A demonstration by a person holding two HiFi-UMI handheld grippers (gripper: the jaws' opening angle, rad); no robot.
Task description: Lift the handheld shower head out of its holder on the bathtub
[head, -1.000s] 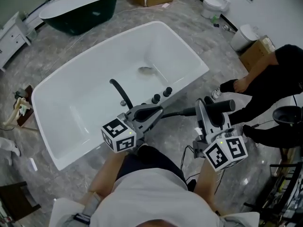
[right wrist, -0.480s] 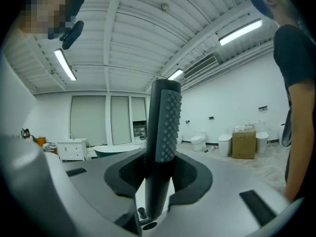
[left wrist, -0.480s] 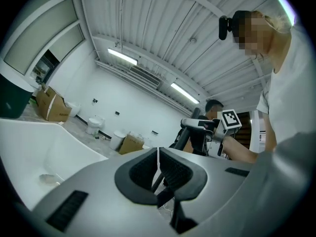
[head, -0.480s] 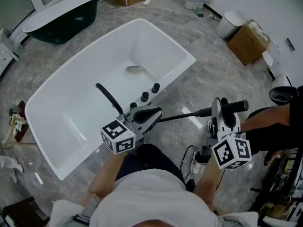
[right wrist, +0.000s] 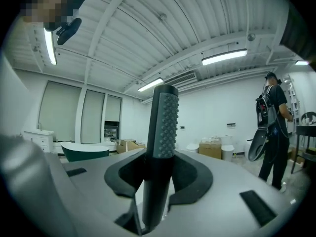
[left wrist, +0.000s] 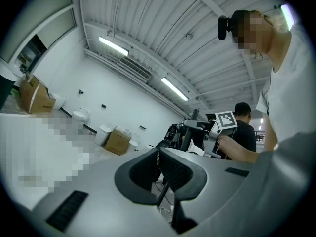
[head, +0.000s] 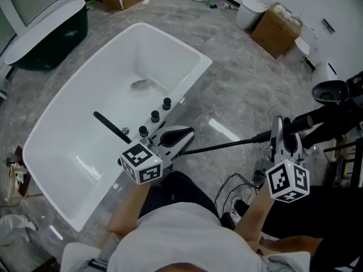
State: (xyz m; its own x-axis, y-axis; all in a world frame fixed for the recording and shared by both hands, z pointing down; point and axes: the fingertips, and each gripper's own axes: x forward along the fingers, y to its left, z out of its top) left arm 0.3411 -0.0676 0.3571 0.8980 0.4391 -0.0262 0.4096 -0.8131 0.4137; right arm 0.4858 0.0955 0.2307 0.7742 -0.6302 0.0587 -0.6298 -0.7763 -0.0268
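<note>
Now, right hand-held gripper (right wrist: 159, 176) grasping the shower head (right wrist: 164, 125), left hand-held gripper (left wrist: 159, 174) clenched, we pull gently, sparing the hose (head: 227, 145).

The bathtub (head: 62, 146) is plain white, its knobs (head: 155, 116) and spout (head: 110, 127) black. The shower head (right wrist: 164, 127) is matt black, one face patterned with rows of small round bumps, and its hose (head: 221, 146) is black too. The left tongs (head: 180, 135) and right tongs (head: 282, 130) are light grey with black pads. The cube (head: 140, 162) on each is white with black square markers. The floor (head: 244, 78) is grey with marbled veining. A second tub (head: 51, 41) is dark green with a white rim, and the cardboard box (head: 276, 22) is brown.
</note>
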